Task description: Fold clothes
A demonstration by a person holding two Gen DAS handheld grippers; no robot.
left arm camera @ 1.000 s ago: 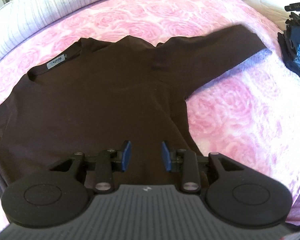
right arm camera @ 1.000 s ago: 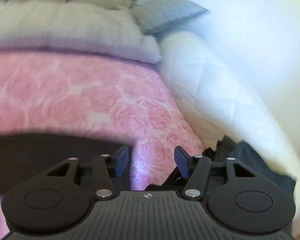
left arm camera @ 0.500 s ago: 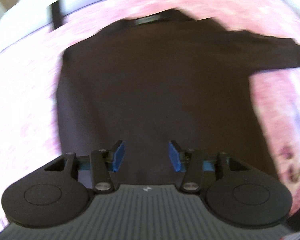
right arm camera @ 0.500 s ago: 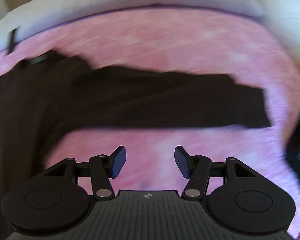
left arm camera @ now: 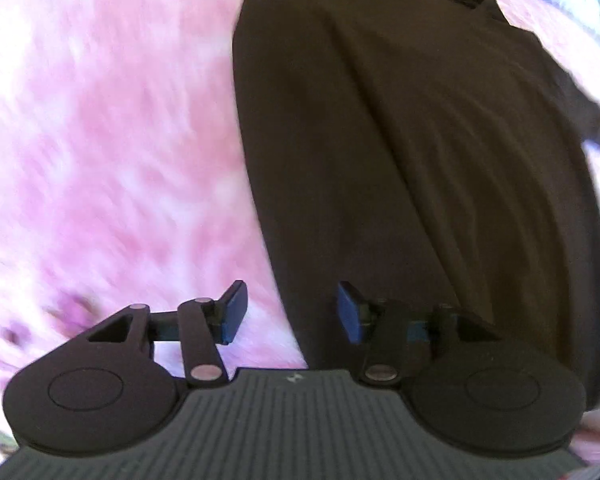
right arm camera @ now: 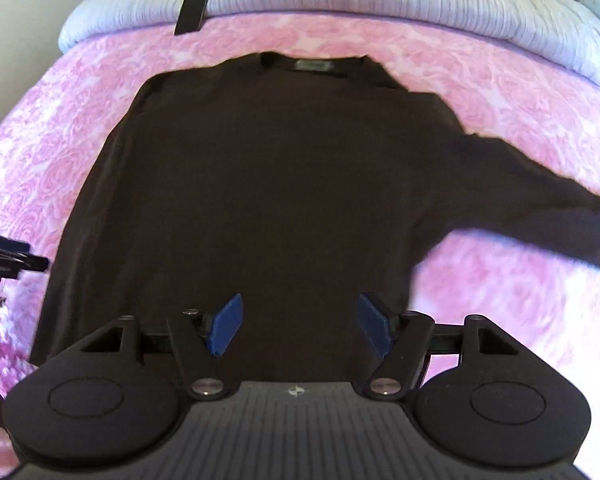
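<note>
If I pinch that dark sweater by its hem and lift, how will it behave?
The dark sweater lies flat with soft wrinkles, so it will probably drape limply. Its outstretched sleeve will likely trail. Both tongs, left and right, are open.

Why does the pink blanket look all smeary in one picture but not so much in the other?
Left wrist view: the pink blanket is smeared by motion blur, its rose pattern gone, while the left gripper stays sharp. Right wrist view: the roses show clearly above the dark shirt; only the sleeve and the blanket under it blur. Both views bend at the edges from the fisheye.
</note>
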